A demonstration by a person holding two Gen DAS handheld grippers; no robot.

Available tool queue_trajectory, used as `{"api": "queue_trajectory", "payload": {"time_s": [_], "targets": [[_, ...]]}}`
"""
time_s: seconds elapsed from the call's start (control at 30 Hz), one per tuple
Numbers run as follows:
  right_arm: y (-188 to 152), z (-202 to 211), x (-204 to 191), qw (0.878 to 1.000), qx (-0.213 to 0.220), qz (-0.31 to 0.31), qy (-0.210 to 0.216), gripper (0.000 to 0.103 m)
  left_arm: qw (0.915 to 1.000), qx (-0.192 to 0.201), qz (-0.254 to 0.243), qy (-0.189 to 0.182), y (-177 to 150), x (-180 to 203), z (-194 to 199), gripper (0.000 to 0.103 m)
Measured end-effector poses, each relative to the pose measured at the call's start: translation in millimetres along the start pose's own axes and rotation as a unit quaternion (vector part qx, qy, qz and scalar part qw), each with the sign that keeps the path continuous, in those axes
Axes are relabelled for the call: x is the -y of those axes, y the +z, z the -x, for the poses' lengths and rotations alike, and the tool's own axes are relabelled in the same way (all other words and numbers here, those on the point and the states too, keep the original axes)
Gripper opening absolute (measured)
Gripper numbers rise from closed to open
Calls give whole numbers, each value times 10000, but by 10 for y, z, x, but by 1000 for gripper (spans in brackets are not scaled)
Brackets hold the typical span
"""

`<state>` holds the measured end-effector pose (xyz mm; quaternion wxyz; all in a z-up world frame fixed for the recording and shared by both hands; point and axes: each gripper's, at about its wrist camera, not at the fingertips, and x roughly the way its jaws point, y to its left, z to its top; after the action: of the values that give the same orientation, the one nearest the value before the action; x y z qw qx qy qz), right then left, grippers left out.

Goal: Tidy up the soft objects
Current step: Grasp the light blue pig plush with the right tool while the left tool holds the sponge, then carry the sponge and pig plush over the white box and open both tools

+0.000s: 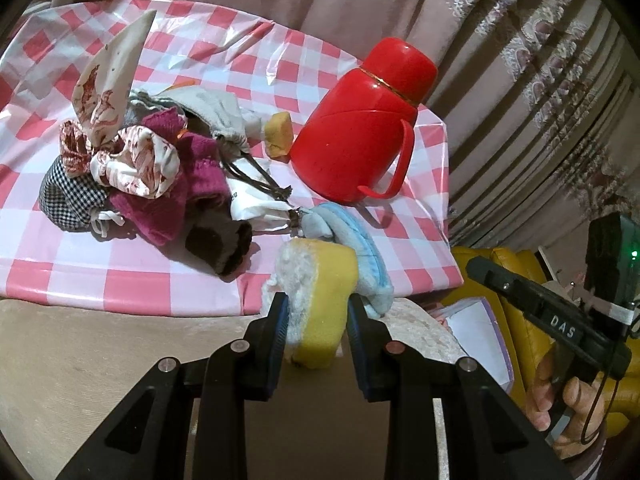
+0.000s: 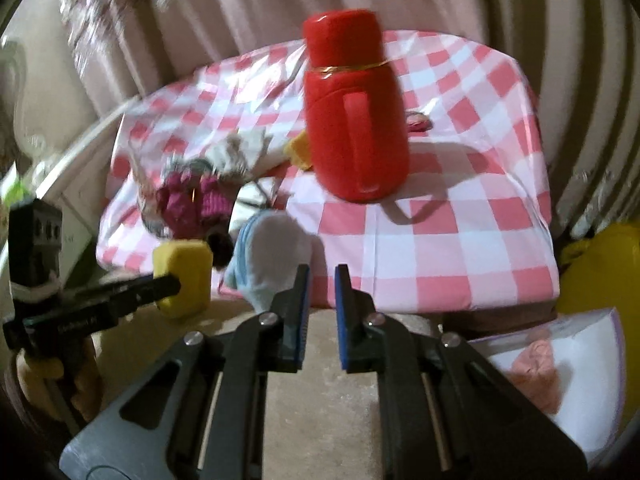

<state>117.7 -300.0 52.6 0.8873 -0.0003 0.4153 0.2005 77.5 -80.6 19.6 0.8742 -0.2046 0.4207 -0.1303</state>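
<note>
Left gripper [image 1: 316,312]: I have it clenched on the yellow sponge [image 1: 320,300], one pad pressing each side. From my right wrist camera this gripper [image 2: 176,280] shows at 9 o'clock with the sponge [image 2: 184,276] at its tip.
Yellow sponge: held just off the near edge of the table, over the beige surface; its white fleecy face is turned toward 9 o'clock in the left view.
Right gripper [image 2: 320,276]: my fingers stand slightly parted with nothing between them, so it is released. In the left view only its body [image 1: 560,320] shows, at 3 o'clock; the fingertips are out of frame.
Blue-and-white soft pad [image 1: 352,248]: lies at the near table edge, touching the sponge on its 2 o'clock side; in the right view it [image 2: 272,256] sits just beyond my left finger.
Pile of soft things [image 1: 152,172]: at 10 o'clock on the checked tablecloth [image 1: 100,264]: a magenta knit piece, a houndstooth pouch, printed red-and-white cloth, grey drawstring bags, a dark brown piece.
Red thermos [image 1: 360,128]: upright on the cloth at 1 o'clock, its handle turned toward my right gripper.
Small orange sponge [image 1: 278,136]: just beside the thermos, on its 9 o'clock side.
White basket [image 2: 580,360]: at 4 o'clock in the right view, below the table, with something pink in it.
</note>
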Motion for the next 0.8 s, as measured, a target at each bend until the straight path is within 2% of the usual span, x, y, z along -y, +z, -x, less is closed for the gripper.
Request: {"api": "queue_trajectory", "payload": {"time_s": [0.07,0.1,0.13,0.2,0.3,0.37,0.43,0.5,0.6,0.8], "targets": [[37,-110,-178,9990,-288,337,24,40,10000,31,39,-7,-1,-16,15,30],[48,-163,-261,9981,-342,509,-3,77,10000,49,66,-15,-1,-27,24,30],[61,-211,-341,9972,-329,673,-59,97,9999,76,116,-10,-5,-46,34,30],[125,-360,-543,9939,-313,1006,-320,97,9996,117,238,17,-7,-91,49,30],[223,-622,-735,9910,-575,1191,-208,97,9990,143,421,9,-12,-168,57,30],[247,-890,-809,9856,-848,1382,-482,91,9988,121,471,7,-13,-194,50,30],[243,-1087,-773,9833,-1214,1304,-368,44,9989,119,453,5,-18,-188,48,30],[230,-1145,-704,9840,-1361,1138,-170,29,9989,108,460,-7,-18,-190,41,30],[224,-1024,-629,9875,-1191,1034,-42,22,9990,90,432,-10,-8,-172,34,30],[159,-656,-503,9941,-828,690,134,21,9991,161,352,-153,36,-54,76,30]]}}
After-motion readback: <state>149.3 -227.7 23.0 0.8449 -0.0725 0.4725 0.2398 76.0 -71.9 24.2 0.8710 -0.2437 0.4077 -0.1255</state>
